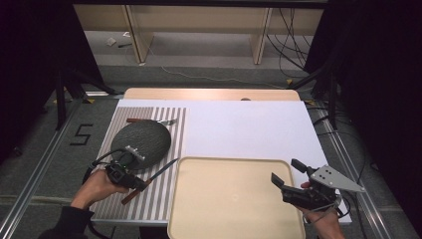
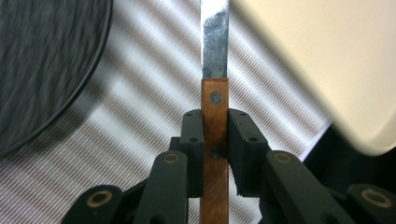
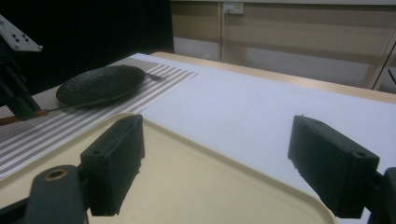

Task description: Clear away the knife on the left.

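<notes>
- The left gripper (image 1: 142, 183) is at the near left, and the left hand (image 1: 94, 189) holds it from behind. Its jaws are closed on a knife (image 2: 215, 107) and point to the right.
- The right gripper (image 1: 287, 175) is at the near right, above the right hand (image 1: 326, 219). Its jaws stand wide apart, pointing far and left.

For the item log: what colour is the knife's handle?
Reddish-brown wood with rivets, clearest on the knife handle in the left gripper view.
</notes>
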A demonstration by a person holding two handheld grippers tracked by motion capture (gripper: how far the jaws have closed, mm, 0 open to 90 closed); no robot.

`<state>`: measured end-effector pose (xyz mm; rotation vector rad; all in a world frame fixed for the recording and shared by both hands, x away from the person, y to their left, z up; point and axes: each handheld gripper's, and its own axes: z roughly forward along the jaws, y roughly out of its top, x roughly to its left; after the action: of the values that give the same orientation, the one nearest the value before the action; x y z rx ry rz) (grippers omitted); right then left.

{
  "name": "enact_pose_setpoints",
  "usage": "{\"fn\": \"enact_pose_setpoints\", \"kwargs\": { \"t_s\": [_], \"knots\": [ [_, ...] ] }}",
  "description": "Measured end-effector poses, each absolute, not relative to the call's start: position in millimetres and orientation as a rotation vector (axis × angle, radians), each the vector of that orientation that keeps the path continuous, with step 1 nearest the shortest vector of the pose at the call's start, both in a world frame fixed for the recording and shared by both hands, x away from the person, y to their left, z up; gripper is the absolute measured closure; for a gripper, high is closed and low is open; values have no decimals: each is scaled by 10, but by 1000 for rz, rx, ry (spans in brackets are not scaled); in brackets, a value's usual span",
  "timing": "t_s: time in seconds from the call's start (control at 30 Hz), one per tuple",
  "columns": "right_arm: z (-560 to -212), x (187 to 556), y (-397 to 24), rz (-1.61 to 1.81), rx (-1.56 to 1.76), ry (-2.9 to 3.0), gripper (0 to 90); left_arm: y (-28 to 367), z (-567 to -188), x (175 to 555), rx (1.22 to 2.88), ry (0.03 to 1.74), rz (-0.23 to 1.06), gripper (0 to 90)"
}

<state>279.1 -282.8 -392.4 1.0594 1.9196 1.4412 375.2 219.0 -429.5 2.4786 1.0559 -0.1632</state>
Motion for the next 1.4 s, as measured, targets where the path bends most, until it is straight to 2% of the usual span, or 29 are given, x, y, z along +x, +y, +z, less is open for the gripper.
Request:
{"fn": "enact_pose_setpoints", "kwargs": {
  "t_s": [0.07, 0.37, 0.47, 0.9, 1.4],
  "knots": [
    [-3922, 2788, -2828, 1442, 1060, 1919, 196, 2160, -4280, 3740, 2365, 1070, -163, 768],
    [-3923, 2790, -2828, 1446, 1061, 1915, 196, 2015, -4153, 3631, 2196, 1047, -144, 768],
    [-3923, 2789, -2827, 1447, 1062, 1915, 196, 1914, -4115, 3561, 2079, 1014, -206, 767],
    [-3922, 2789, -2827, 1447, 1060, 1915, 196, 1615, -4086, 3410, 2082, 957, -208, 767],
    [-3922, 2788, -2827, 1444, 1062, 1920, 197, 1293, -4237, 3343, 2106, 956, -324, 767]
  ]
}}
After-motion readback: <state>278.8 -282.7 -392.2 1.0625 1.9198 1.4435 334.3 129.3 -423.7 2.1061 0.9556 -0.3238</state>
